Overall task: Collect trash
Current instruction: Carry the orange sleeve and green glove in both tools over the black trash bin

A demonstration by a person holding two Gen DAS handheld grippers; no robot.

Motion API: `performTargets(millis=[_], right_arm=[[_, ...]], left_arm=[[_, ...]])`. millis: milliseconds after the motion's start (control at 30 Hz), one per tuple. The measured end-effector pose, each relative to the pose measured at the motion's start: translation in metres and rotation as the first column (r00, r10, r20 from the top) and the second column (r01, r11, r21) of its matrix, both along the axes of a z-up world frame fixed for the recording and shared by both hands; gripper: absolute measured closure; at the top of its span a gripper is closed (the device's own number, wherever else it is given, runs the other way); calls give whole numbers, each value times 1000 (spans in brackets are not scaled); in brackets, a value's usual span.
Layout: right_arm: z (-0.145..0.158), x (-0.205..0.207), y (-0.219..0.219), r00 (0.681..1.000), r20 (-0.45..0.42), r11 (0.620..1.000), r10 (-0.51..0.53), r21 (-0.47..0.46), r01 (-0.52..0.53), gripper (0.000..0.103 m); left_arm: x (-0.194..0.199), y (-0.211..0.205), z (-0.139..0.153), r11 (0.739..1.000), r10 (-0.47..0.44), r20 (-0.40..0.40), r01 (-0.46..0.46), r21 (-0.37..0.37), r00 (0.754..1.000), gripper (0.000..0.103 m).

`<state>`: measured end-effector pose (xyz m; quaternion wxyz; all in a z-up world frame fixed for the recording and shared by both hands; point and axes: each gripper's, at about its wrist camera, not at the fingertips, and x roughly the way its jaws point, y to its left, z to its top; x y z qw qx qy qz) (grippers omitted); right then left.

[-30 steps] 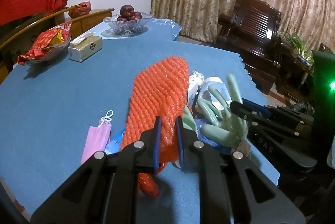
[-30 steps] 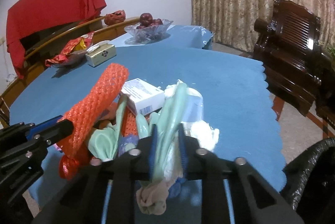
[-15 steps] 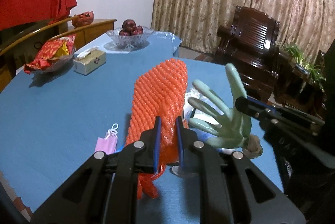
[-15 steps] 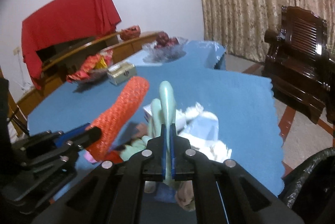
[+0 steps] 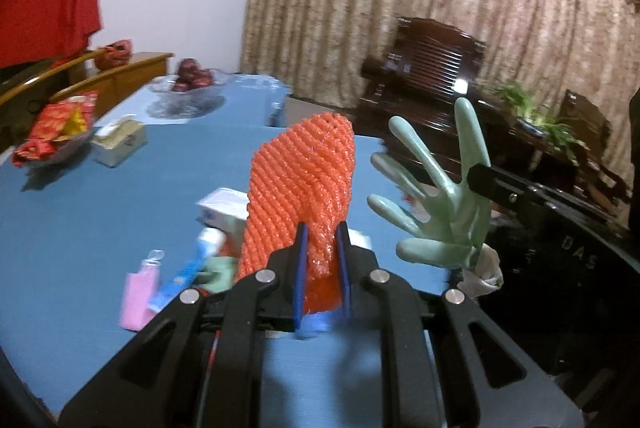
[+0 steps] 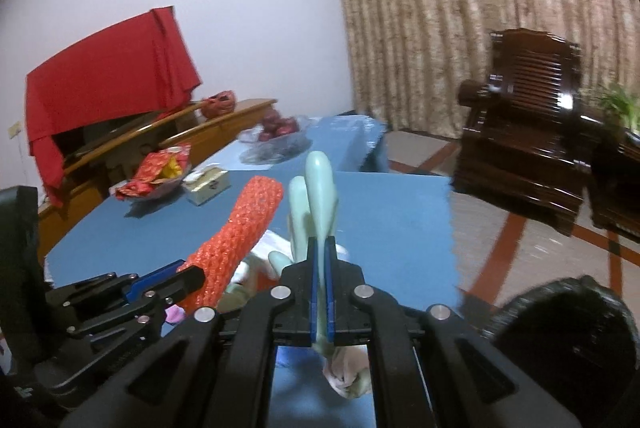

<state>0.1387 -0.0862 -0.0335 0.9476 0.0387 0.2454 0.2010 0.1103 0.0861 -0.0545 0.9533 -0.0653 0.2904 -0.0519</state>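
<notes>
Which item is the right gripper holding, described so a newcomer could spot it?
Start at the blue table, then the lifted trash beside the orange foam net sleeve. The right gripper clamps a pale green rubber glove, the only hand-shaped item, fingers splayed.

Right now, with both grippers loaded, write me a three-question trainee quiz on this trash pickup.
1. True or false: the left gripper is shut on the orange foam mesh sleeve.
2. Multiple choice: the right gripper pinches which item? A) pink face mask B) pale green rubber glove C) white carton
3. Fill in: at the lower right of the right wrist view sits the dark opening of a black ____ bag.

Key
1. True; the blue pads squeeze the sleeve, lifted off the blue tablecloth.
2. B; the pale green rubber glove hangs from the closed jaws, fingers spread. The pink face mask lies on the cloth.
3. trash (judged from the task).
</notes>
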Motion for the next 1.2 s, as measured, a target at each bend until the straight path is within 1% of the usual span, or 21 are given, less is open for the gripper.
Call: performTargets(millis=[200, 333, 433, 533, 633, 767, 867, 967, 1033, 1067, 1100, 1167, 1200], right_arm=[[-7, -13, -64, 989, -13, 989, -144, -30, 143, 100], [-19, -23, -111, 967, -36, 967, -252, -57, 249, 100], [-28, -28, -141, 944, -52, 943, -327, -80, 322, 100], [-38, -33, -165, 921, -67, 921, -384, -105, 376, 100], [-51, -36, -191, 896, -98, 900, -433, -109, 423, 100], [-70, -41, -218, 865, -140, 876, -482, -113, 469, 100], [-83, -43, -230, 848, -171, 864, -502, -124, 487, 100], [-95, -48, -234, 834, -201, 858, -514, -137, 495, 100], [-101, -50, -237, 830, -222, 859, -511, -143, 491, 97], [-103, -50, -235, 827, -229, 858, -514, -145, 493, 97], [-103, -51, -234, 826, -230, 857, -515, -145, 494, 96], [-104, -52, -233, 826, -224, 856, -517, -148, 495, 94], [-103, -52, -232, 827, -220, 855, -518, -148, 496, 90]], left_arm=[[8, -58, -3, 990, -142, 2, 142, -11, 990, 90], [16, -100, -11, 971, -236, 1, 236, -24, 972, 90], [21, -132, -20, 954, -299, 0, 299, -23, 954, 90], [27, -166, -30, 931, -364, -14, 364, -30, 931, 90], [33, -199, -43, 905, -423, -37, 422, -49, 905, 90], [34, -234, -60, 875, -484, -55, 482, -54, 873, 90], [35, -251, -74, 855, -519, -75, 516, -55, 852, 89], [37, -253, -87, 844, -537, -99, 534, -57, 838, 84], [37, -253, -91, 843, -539, -110, 535, -61, 835, 77], [37, -251, -93, 846, -533, -117, 529, -62, 838, 67], [36, -249, -92, 849, -528, -117, 524, -64, 841, 60], [35, -239, -89, 859, -512, -110, 508, -66, 852, 55], [34, -234, -87, 865, -502, -103, 498, -59, 859, 51]])
